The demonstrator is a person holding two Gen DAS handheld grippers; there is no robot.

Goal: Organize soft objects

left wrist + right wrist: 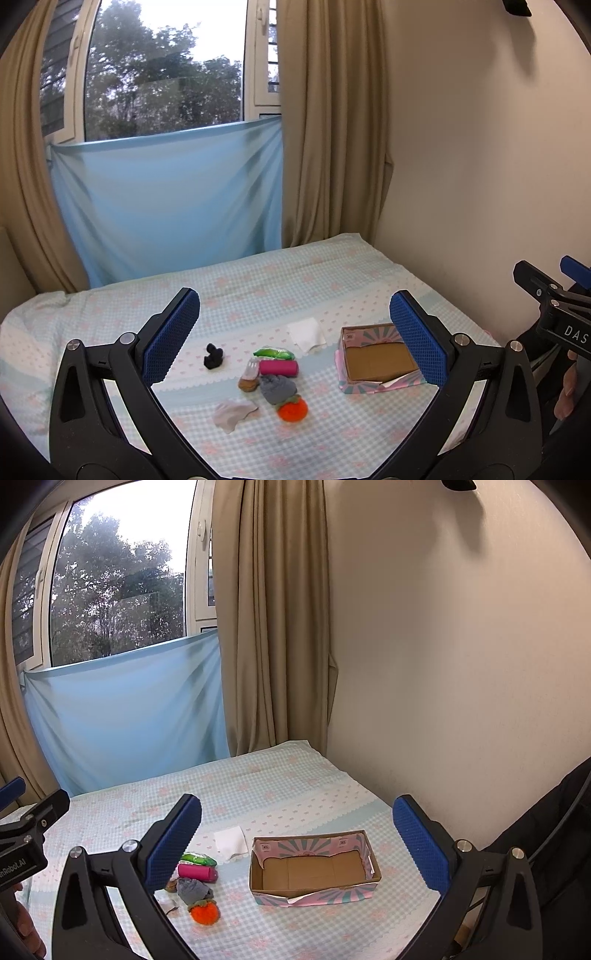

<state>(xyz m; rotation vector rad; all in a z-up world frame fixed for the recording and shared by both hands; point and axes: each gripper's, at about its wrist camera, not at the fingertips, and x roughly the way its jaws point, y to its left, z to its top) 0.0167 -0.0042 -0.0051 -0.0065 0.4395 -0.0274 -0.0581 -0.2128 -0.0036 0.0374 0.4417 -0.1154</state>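
Note:
Several soft objects lie on the bed: an orange plush (293, 410) (205, 913), a grey sock (277, 388) (193, 889), a pink roll (279, 368) (197, 872), a green packet (274, 353) (197, 858), a black item (213, 356), a white cloth (232, 414) and a white folded cloth (306, 333) (231, 841). An open, empty cardboard box (380, 360) (312, 871) stands to their right. My left gripper (295, 339) is open and empty, held above the pile. My right gripper (297, 845) is open and empty above the box.
The bed (258, 280) has a light checked cover and meets a cream wall (443, 664) on the right. A blue cloth (166, 199) and beige curtains (273, 627) hang at the window behind. A dark garment (546, 849) sits at the right edge.

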